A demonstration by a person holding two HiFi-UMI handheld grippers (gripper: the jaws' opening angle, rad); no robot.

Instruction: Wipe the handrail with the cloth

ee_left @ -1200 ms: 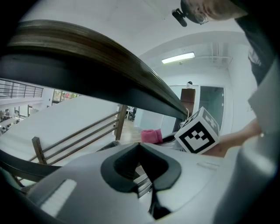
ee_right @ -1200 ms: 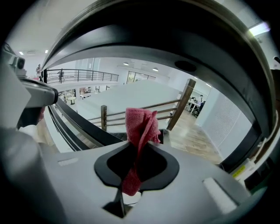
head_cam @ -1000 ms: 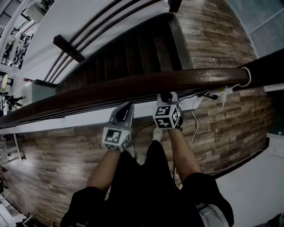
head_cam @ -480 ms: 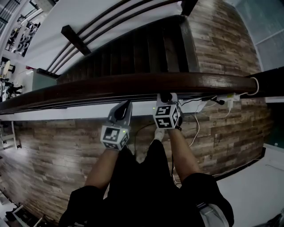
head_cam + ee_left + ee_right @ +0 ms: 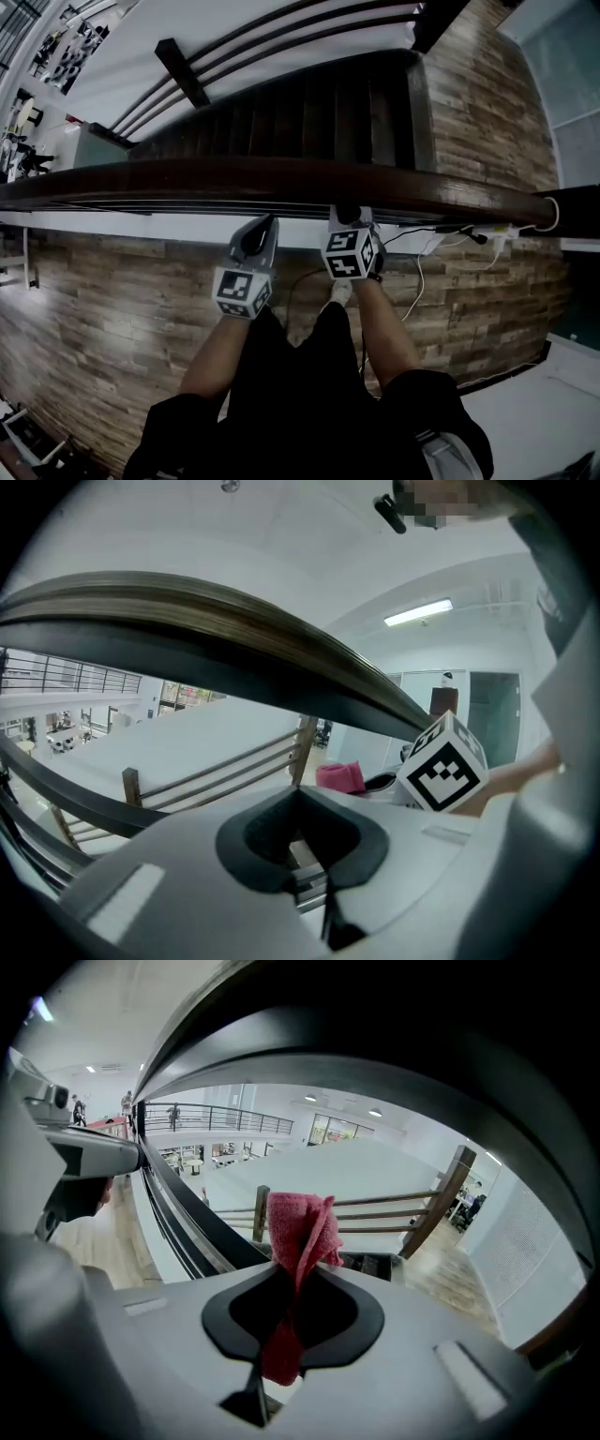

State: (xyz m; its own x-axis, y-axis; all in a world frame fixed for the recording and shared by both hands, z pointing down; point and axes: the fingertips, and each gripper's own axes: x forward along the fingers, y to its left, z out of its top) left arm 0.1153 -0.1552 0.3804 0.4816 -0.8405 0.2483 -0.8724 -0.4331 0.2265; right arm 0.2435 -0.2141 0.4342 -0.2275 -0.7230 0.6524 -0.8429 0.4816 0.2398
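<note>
At handrail near edge: right gripper jaws clamped on red cloth, cloth poking up toward rail underside, contact unclear; left gripper just beside it, jaws together, nothing held, below rail.

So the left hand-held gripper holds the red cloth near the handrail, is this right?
Not quite. The right hand-held gripper holds the red cloth near the handrail; the right gripper view shows it pinched between its jaws. The left hand-held gripper is shut and empty.
</note>
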